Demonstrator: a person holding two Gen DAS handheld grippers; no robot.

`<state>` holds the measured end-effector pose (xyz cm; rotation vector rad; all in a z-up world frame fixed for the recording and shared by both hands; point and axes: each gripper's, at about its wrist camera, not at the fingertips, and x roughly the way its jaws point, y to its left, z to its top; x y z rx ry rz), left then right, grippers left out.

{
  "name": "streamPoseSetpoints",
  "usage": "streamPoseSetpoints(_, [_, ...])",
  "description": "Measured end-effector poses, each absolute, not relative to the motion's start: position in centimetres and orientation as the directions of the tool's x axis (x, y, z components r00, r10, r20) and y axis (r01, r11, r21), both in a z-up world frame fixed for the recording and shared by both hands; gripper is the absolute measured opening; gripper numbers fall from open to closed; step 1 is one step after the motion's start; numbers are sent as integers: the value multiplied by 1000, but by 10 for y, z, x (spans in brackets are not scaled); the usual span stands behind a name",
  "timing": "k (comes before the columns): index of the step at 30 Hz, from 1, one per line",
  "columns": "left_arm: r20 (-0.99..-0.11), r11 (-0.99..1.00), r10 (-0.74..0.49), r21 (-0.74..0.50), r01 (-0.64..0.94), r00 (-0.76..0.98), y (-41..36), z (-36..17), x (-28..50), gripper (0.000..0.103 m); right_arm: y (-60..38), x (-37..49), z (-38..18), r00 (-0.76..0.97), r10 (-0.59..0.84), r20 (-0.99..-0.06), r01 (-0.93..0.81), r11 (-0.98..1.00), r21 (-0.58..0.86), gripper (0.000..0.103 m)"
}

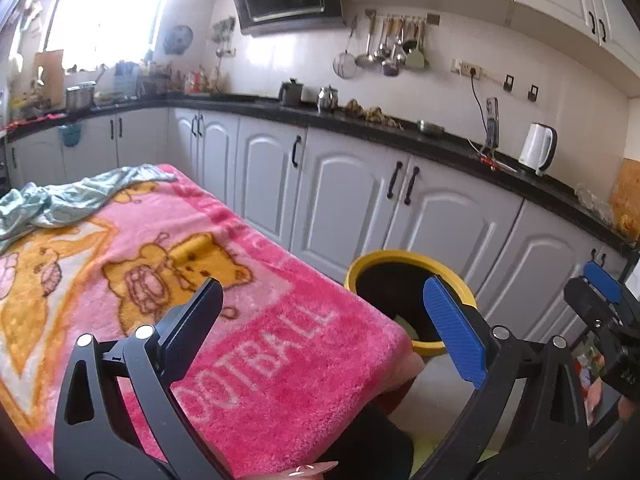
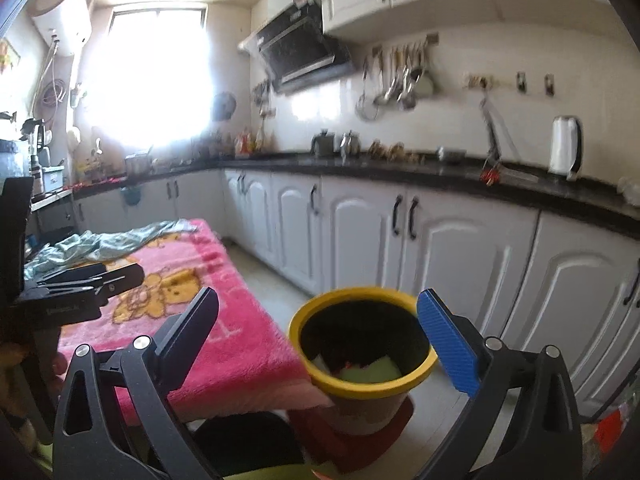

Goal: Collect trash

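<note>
Trash [image 2: 370, 372], pale green, white and red scraps, lies at the bottom of the yellow-rimmed bin [image 2: 362, 390] in the lower centre of the right wrist view; the bin stands on a red mat [image 2: 394, 420] on the floor, just beside the corner of the pink blanket [image 1: 260, 340]. Cabinets [image 1: 360, 200] fill the right half of both views under a dark countertop [image 1: 400, 136]. The blanket occupies the lower left, printed with yellow bears and white letters reading "OOTBALL", the first letter hidden behind a finger. A pale green cloth [image 1: 68, 200] lies crumpled at its far end. A white kettle [image 1: 538, 148] stands on the countertop at upper right. Left gripper [image 1: 332, 328]: spread wide, holding nothing. Right gripper [image 2: 332, 336]: likewise spread and empty, framing the bin.
</note>
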<state>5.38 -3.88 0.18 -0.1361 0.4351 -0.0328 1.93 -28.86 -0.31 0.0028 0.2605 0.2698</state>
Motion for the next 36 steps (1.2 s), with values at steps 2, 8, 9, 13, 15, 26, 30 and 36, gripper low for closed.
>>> streamPoseSetpoints(2, [-392, 992, -52, -128, 1, 919, -40, 2, 48, 92, -290, 14, -7, 942, 257, -214, -254, 966, 44, 97])
streamPoseSetpoints(8, [-354, 992, -63, -126, 19, 933, -40, 4, 40, 92, -288, 9, -9, 958, 237, -161, -235, 972, 33, 97])
streamPoseSetpoints(9, [-351, 992, -58, -122, 15, 935, -40, 5, 40, 92, -287, 10, -9, 958, 238, -163, -236, 971, 31, 97])
streamPoseSetpoints(13, [-347, 992, -64, -129, 20, 936, -39, 5, 38, 92, -286, 10, -10, 956, 238, -172, -237, 971, 28, 97])
streamPoseSetpoints(15, [-346, 992, -61, -128, 17, 936, -39, 5, 38, 92, -285, 10, -12, 956, 235, -178, -234, 972, 24, 97])
streamPoseSetpoints(26, [-343, 992, -55, -129, 11, 938, -37, 6, 38, 92, -281, 8, -12, 955, 234, -180, -234, 972, 22, 97])
streamPoseSetpoints(30, [-341, 992, -53, -125, 10, 939, -37, 6, 38, 92, -281, 8, -12, 955, 233, -184, -233, 972, 25, 97])
streamPoseSetpoints(36, [-339, 992, -51, -124, 8, 939, -38, 7, 37, 92, -281, 7, -13, 955, 233, -185, -232, 972, 26, 97])
